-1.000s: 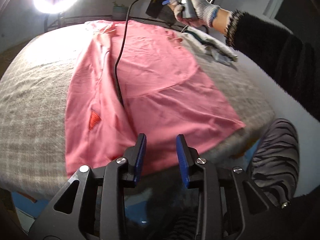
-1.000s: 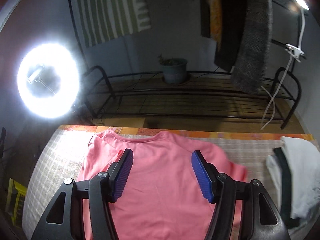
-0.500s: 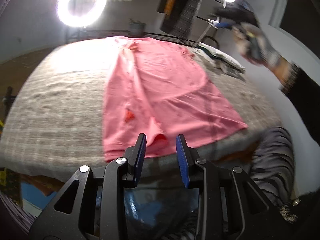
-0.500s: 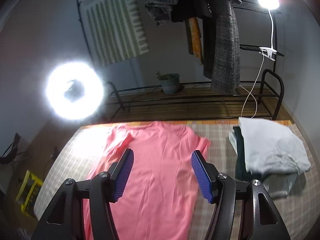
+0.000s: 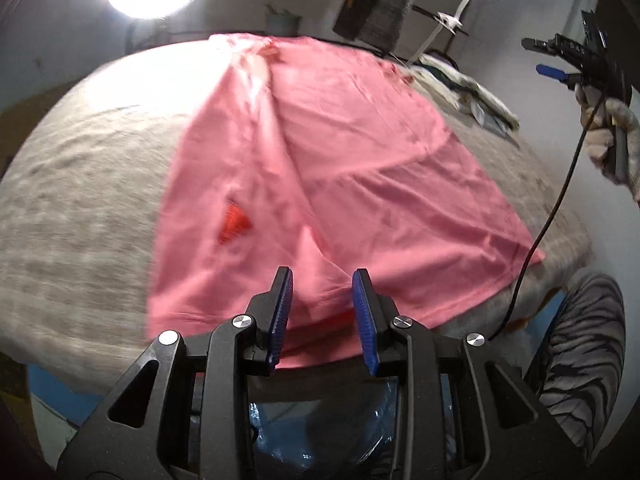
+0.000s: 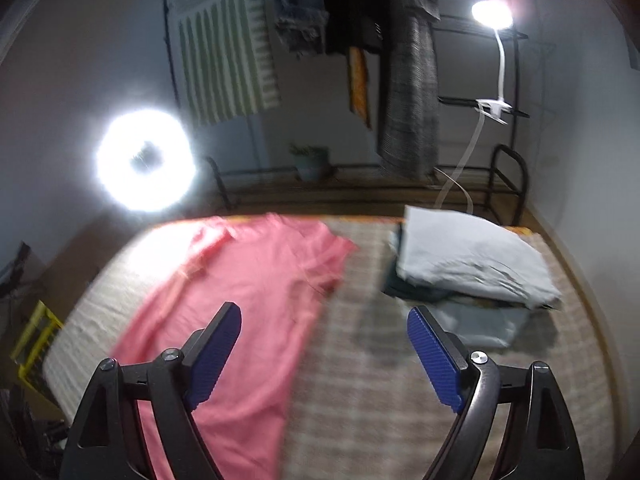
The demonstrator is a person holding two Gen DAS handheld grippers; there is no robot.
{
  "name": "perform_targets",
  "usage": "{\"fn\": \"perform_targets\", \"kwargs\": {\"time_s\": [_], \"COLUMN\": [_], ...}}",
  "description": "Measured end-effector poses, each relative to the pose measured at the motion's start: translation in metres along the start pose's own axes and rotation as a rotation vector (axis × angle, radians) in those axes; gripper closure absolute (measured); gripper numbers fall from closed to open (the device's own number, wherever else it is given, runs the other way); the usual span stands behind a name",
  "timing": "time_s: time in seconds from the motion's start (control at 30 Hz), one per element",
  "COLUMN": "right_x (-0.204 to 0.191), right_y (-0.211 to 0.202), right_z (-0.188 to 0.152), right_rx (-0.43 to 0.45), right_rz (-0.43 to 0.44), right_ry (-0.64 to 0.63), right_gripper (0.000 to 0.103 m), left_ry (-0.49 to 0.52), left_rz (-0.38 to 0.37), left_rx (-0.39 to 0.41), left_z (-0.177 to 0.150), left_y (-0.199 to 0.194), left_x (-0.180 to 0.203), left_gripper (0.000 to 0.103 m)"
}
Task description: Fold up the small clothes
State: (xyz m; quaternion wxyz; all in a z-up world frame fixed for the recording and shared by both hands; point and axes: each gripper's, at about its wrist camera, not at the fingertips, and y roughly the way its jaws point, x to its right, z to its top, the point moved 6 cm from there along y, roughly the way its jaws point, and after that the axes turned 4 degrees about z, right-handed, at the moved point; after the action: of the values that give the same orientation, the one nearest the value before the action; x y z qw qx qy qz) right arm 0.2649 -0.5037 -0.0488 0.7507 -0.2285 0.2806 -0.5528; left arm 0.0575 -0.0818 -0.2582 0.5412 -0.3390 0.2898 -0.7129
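Note:
A pink T-shirt [image 5: 328, 168] lies spread flat on a grey checked table cover [image 5: 80, 184], with a small red triangle logo [image 5: 234, 226] near its hem. My left gripper [image 5: 322, 308] is open and empty, its blue pads over the near hem at the table's front edge. My right gripper [image 6: 324, 352] is wide open and empty, held high over the table to the right of the shirt [image 6: 248, 304]. It also shows in the left wrist view [image 5: 560, 60], in a gloved hand at the far right.
A pile of folded light grey and dark clothes [image 6: 472, 264] sits at the table's back right. A ring light [image 6: 146, 160], a clip lamp [image 6: 492, 14] and a rack of hanging garments [image 6: 400, 80] stand behind. A black cable [image 5: 548, 232] hangs by the table's right corner.
My right gripper has pulled back, up and to the right, off the shirt, and has opened wider. My left gripper has moved in over the near hem.

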Motion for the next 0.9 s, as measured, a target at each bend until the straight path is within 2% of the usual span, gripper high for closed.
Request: {"fn": "perform_targets", "kwargs": {"time_s": [0.13, 0.23, 0.33, 0.5, 0.6, 0.77, 0.83, 0.87, 0.9], "right_x": [0.028, 0.045, 0.058, 0.081, 0.095, 0.113, 0.119, 0.121, 0.125], "right_y": [-0.006, -0.008, -0.013, -0.028, -0.04, -0.048, -0.045, -0.043, -0.04], "right_z": [-0.011, -0.016, -0.016, -0.011, -0.008, -0.011, -0.016, -0.019, -0.021], "right_rx": [-0.01, -0.017, -0.013, 0.003, 0.027, 0.028, 0.019, 0.015, 0.01], "right_rz": [0.028, 0.065, 0.087, 0.136, 0.155, 0.168, 0.189, 0.199, 0.209], "right_ry": [0.038, 0.053, 0.067, 0.101, 0.121, 0.129, 0.142, 0.153, 0.165], "right_gripper": [0.016, 0.016, 0.027, 0.063, 0.063, 0.063, 0.062, 0.06, 0.053], "left_ry": [0.082, 0.112, 0.137, 0.183, 0.221, 0.275, 0.314, 0.333, 0.354], "left_rz": [0.046, 0.069, 0.046, -0.031, -0.063, -0.14, -0.136, -0.136, -0.135], "left_rx": [-0.005, 0.047, 0.078, 0.075, 0.062, -0.025, -0.043, -0.049, -0.058], "left_z": [-0.007, 0.0, 0.01, 0.025, 0.027, 0.014, 0.01, 0.007, 0.005], "left_y": [0.0, -0.013, -0.017, 0.006, 0.021, 0.039, 0.045, 0.048, 0.052], "left_x": [0.021, 0.042, 0.069, 0.138, 0.179, 0.228, 0.242, 0.249, 0.257], "left_gripper": [0.073, 0.073, 0.073, 0.073, 0.073, 0.072, 0.067, 0.06, 0.054]}}
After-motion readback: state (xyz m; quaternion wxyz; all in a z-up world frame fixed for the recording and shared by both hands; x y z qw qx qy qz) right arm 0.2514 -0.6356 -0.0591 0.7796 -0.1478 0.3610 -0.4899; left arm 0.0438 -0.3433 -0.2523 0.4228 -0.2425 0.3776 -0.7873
